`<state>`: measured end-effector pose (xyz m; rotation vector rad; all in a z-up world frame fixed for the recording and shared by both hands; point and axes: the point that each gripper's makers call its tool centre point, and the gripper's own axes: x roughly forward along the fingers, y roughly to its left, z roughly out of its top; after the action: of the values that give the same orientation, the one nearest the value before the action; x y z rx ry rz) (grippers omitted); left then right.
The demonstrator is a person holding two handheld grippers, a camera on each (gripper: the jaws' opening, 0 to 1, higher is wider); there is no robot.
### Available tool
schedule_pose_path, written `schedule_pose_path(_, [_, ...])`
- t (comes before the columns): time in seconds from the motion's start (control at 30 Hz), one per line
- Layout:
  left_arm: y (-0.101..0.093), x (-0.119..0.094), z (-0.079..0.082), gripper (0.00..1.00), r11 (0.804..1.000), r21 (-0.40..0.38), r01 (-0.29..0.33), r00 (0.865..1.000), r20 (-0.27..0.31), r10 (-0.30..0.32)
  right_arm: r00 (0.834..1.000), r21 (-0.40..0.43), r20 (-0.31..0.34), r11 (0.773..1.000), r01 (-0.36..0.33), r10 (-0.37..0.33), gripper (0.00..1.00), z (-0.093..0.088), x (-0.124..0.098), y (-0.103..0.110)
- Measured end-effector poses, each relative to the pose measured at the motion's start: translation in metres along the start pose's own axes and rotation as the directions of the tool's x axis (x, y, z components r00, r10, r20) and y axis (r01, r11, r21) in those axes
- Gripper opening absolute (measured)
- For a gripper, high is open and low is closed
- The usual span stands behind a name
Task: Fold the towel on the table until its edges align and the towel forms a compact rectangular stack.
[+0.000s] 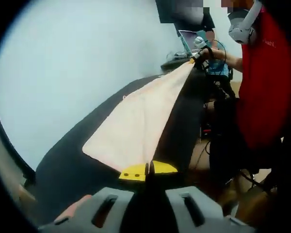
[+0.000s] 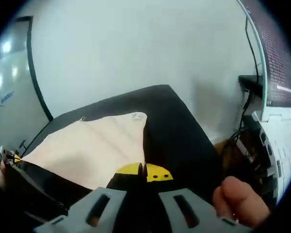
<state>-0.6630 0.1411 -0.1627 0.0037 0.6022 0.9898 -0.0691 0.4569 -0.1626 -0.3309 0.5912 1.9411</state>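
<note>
A pale cream towel (image 1: pixel 138 124) is stretched above the black table (image 1: pixel 68 165), held at two corners. My left gripper (image 1: pixel 148 171) with yellow tips is shut on the near corner. The towel's far corner runs up to my right gripper (image 1: pixel 198 56), seen at the top right and pinching it. In the right gripper view the towel (image 2: pixel 87 145) spreads leftward from my right gripper (image 2: pixel 143 172), whose yellow tips are shut on its corner. My left gripper (image 2: pixel 9 158) shows at the far left edge, holding the other corner.
A person in a red top (image 1: pixel 269 77) stands at the table's right side. A thumb (image 2: pixel 237 199) shows by my right gripper. A laptop (image 1: pixel 191 41) sits behind. A desk with cables (image 2: pixel 250 116) stands right of the black table (image 2: pixel 179 131). White wall behind.
</note>
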Motion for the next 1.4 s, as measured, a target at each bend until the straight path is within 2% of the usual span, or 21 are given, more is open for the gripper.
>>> schedule_pose_path(0.1, [-0.001,0.005,-0.011,0.01,0.999,-0.048,0.020,1.000,-0.023,-0.021,0.999,-0.097,-0.015,0.995,0.038,-0.040,0.00,-0.003,0.002,0.002])
schedule_pose_path(0.17, [0.006,0.008,-0.025,0.04,0.998,-0.058,0.010,0.997,-0.082,-0.014,0.994,-0.280,-0.100,0.960,0.022,-0.052,0.02,-0.018,0.009,0.006])
schedule_pose_path(0.2, [0.011,0.008,-0.022,0.12,0.997,-0.078,0.002,0.999,-0.053,-0.006,0.990,-0.351,-0.136,0.936,-0.008,-0.043,0.07,-0.026,0.012,0.010])
schedule_pose_path(0.23, [0.007,0.006,-0.002,0.19,0.986,-0.156,0.056,0.996,0.072,-0.045,0.985,-0.351,-0.168,0.936,-0.021,-0.040,0.14,-0.031,0.013,0.013])
schedule_pose_path(0.27, [0.008,-0.001,0.022,0.22,0.970,-0.218,0.111,0.973,0.223,-0.061,0.992,-0.337,-0.128,0.941,-0.033,-0.010,0.18,-0.025,0.014,0.018])
schedule_pose_path(0.3, [0.023,-0.010,0.033,0.22,0.967,-0.237,0.092,0.952,0.306,-0.015,0.996,-0.323,-0.085,0.946,-0.041,0.014,0.20,-0.016,0.014,0.022])
schedule_pose_path(0.33, [0.041,-0.013,0.035,0.22,0.966,-0.257,0.028,0.950,0.307,0.054,0.998,-0.301,-0.035,0.952,-0.052,0.043,0.18,-0.004,0.013,0.026])
schedule_pose_path(0.4, [0.076,-0.008,0.025,0.23,0.947,-0.305,-0.103,0.957,0.231,0.178,0.998,-0.304,0.048,0.952,-0.019,0.036,0.18,0.020,0.013,0.024])
schedule_pose_path(0.47, [0.117,-0.002,0.006,0.24,0.905,-0.371,-0.209,0.951,0.140,0.277,0.993,-0.336,0.116,0.942,0.014,0.027,0.18,0.044,0.019,0.026])
schedule_pose_path(0.53, [0.140,0.017,-0.009,0.27,0.861,-0.405,-0.307,0.939,0.020,0.343,0.994,-0.348,0.109,0.938,0.006,0.034,0.20,0.057,0.035,0.030])
schedule_pose_path(0.6, [0.166,0.036,-0.021,0.29,0.830,-0.453,-0.324,0.934,-0.017,0.356,0.991,-0.354,0.123,0.935,-0.001,0.048,0.22,0.072,0.054,0.032])
schedule_pose_path(0.67, [0.198,0.048,-0.041,0.30,0.756,-0.560,-0.339,0.926,-0.057,0.373,0.991,-0.350,0.123,0.937,-0.014,0.060,0.23,0.081,0.070,0.035])
schedule_pose_path(0.77, [0.226,0.073,-0.055,0.30,0.720,-0.606,-0.338,0.924,-0.067,0.378,0.992,-0.372,0.122,0.928,0.004,0.045,0.25,0.093,0.093,0.031])
schedule_pose_path(0.87, [0.240,0.101,-0.060,0.30,0.728,-0.628,-0.273,0.946,-0.037,0.322,0.991,-0.368,0.123,0.930,0.004,0.044,0.24,0.100,0.111,0.029])
schedule_pose_path(0.97, [0.246,0.131,-0.056,0.30,0.724,-0.657,-0.210,0.962,-0.005,0.274,0.974,-0.372,0.219,0.928,0.031,0.055,0.23,0.117,0.120,0.030])
schedule_pose_path(1.0, [0.249,0.138,-0.057,0.30,0.722,-0.663,-0.200,0.965,-0.005,0.264,0.978,-0.373,0.203,0.927,0.027,0.053,0.22,0.115,0.122,0.030])
schedule_pose_path(1.1, [0.238,0.159,-0.050,0.28,0.702,-0.688,-0.185,0.969,-0.010,0.246,0.970,-0.373,0.232,0.928,0.022,0.071,0.21,0.119,0.126,0.038])
schedule_pose_path(1.13, [0.237,0.164,-0.059,0.25,0.693,-0.690,-0.211,0.970,-0.058,0.238,0.968,-0.376,0.237,0.927,0.019,0.076,0.20,0.120,0.127,0.039])
schedule_pose_path(1.23, [0.238,0.175,-0.056,0.03,0.713,-0.669,-0.208,0.972,-0.061,0.226,0.972,-0.383,0.229,0.923,0.036,0.057,0.19,0.121,0.137,0.032])
schedule_pose_path(1.33, [0.245,0.178,-0.051,0.02,0.747,-0.627,-0.221,0.969,-0.053,0.242,0.979,-0.370,0.196,0.929,0.017,0.061,0.19,0.115,0.149,0.030])
schedule_pose_path(1.4, [0.259,0.174,-0.043,0.01,0.732,-0.641,-0.231,0.956,-0.009,0.294,0.986,-0.382,0.158,0.924,0.010,0.054,0.20,0.109,0.161,0.030])
